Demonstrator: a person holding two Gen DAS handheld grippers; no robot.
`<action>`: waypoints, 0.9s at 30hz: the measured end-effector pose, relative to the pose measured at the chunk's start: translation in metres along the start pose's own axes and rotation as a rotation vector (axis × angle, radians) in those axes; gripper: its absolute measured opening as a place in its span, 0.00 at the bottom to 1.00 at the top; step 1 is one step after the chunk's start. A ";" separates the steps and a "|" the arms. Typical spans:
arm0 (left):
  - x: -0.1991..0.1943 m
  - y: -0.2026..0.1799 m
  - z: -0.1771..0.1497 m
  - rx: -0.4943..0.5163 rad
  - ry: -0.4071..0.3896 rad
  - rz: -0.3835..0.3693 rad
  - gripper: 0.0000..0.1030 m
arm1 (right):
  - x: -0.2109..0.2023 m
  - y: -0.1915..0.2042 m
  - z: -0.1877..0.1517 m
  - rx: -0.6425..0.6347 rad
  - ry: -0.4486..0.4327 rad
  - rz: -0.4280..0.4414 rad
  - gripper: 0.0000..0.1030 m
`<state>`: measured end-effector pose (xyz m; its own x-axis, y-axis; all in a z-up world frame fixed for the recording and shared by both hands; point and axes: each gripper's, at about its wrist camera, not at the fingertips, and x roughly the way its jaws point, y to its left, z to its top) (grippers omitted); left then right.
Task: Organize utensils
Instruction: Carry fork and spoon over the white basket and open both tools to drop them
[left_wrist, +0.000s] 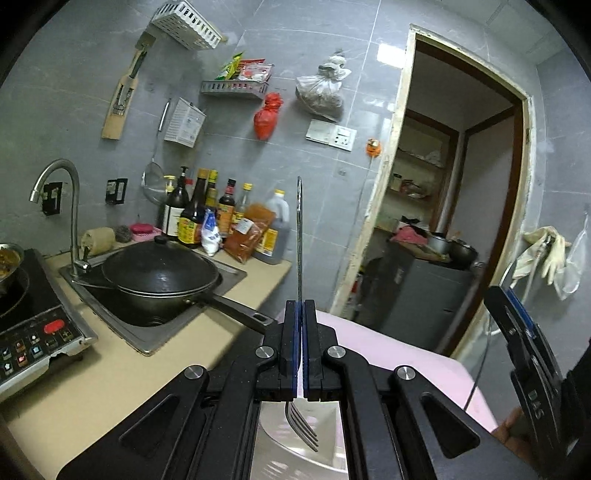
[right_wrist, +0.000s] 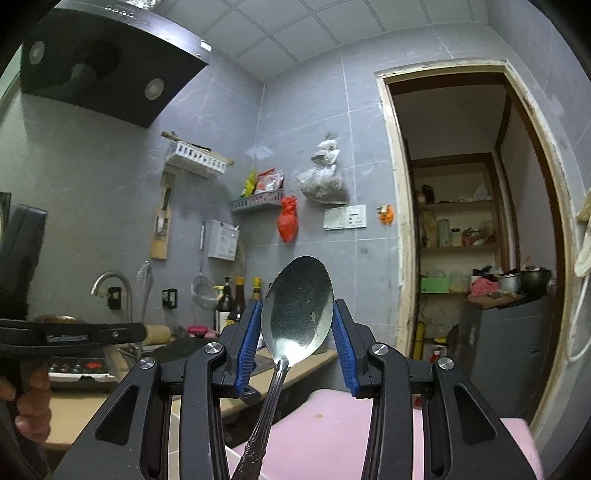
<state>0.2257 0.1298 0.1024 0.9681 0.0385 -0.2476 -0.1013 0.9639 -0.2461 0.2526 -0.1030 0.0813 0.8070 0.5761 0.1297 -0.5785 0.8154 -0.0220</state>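
Observation:
In the left wrist view my left gripper (left_wrist: 299, 308) is shut on a metal fork (left_wrist: 299, 236). The fork's handle stands up above the jaws and its tines (left_wrist: 303, 424) hang below them. In the right wrist view my right gripper (right_wrist: 297, 325) grips the bowl of a metal spoon (right_wrist: 297, 314) between its blue pads (right_wrist: 248, 339). The spoon's patterned handle (right_wrist: 258, 435) slants down toward the camera. The right gripper also shows at the right edge of the left wrist view (left_wrist: 524, 350). Both are held in the air above a pink surface (left_wrist: 388, 350).
A black wok (left_wrist: 159, 277) sits in the sink (left_wrist: 155, 332) with its handle pointing right. Sauce bottles (left_wrist: 207, 218) stand at the wall. An induction cooker (left_wrist: 33, 332) is at the left. A white container (left_wrist: 288, 450) lies below the fork. A doorway (left_wrist: 461, 192) opens on the right.

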 end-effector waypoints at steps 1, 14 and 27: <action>0.003 0.001 -0.005 0.009 -0.002 0.010 0.00 | 0.002 0.001 -0.004 0.000 -0.002 0.006 0.35; 0.010 0.003 -0.042 0.048 0.090 -0.090 0.01 | 0.006 0.011 -0.040 -0.095 0.084 0.015 0.39; -0.020 -0.031 -0.039 0.063 0.073 -0.174 0.34 | -0.039 -0.024 -0.020 0.027 0.132 -0.048 0.75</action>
<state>0.2002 0.0889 0.0784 0.9502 -0.1468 -0.2749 0.0826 0.9692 -0.2320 0.2372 -0.1444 0.0568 0.8416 0.5401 -0.0019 -0.5400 0.8416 0.0081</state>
